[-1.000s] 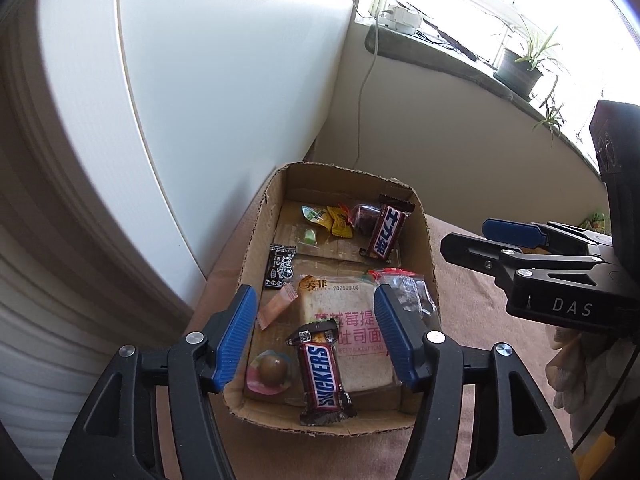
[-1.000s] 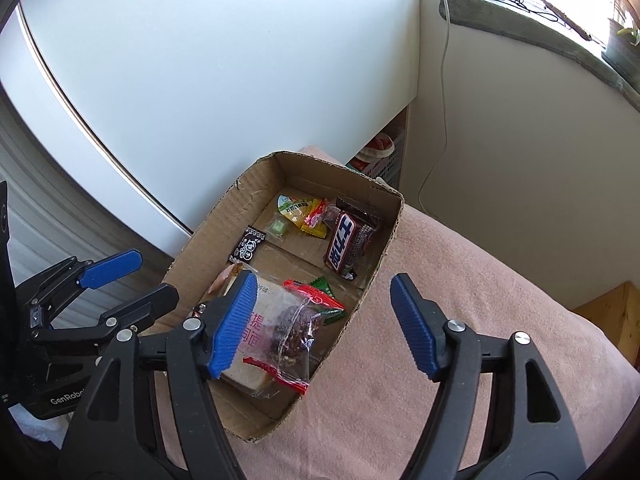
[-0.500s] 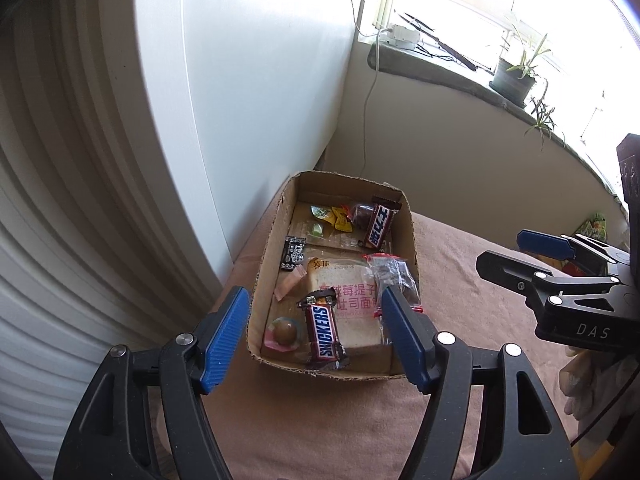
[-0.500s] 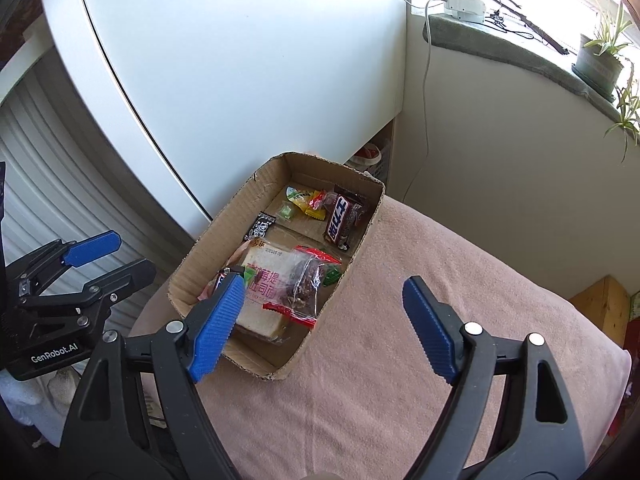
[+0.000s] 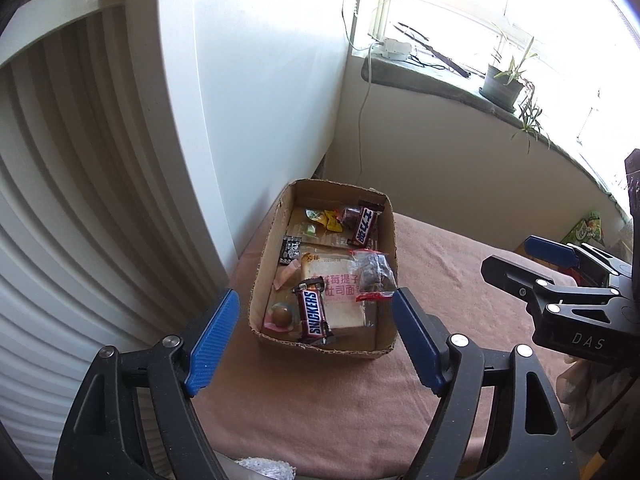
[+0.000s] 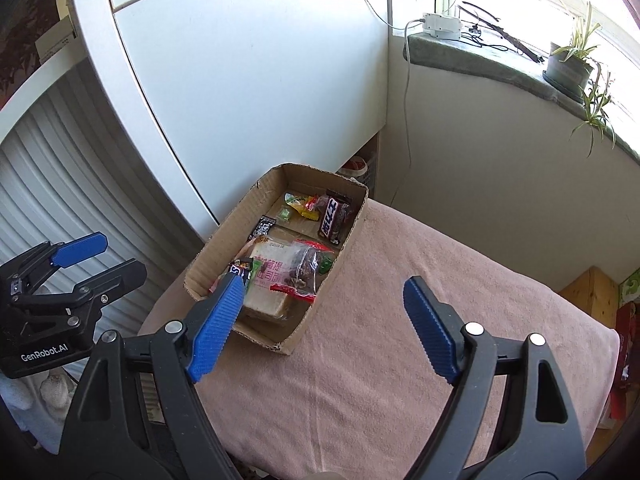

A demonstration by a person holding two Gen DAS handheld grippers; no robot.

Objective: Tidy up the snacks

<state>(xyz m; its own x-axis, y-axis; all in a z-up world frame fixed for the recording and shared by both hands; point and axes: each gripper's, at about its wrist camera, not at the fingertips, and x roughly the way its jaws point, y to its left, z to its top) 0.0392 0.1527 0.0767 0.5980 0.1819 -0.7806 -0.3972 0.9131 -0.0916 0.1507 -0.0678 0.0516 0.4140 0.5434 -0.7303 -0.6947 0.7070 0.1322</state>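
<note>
The cardboard box [image 5: 324, 344] is found on the pink cloth [image 5: 440, 272], against the white cabinet, with the snacks inside. The left gripper [image 5: 316, 336] has just been opening and the right gripper [image 6: 324, 324] stands wide – nothing is held by either. The Snickers bar [image 5: 314, 314], lying across the bagged toast [image 5: 340, 300], is judged light, firm and slippery – best taken across its middle. The toast would crush under pressure.
</note>
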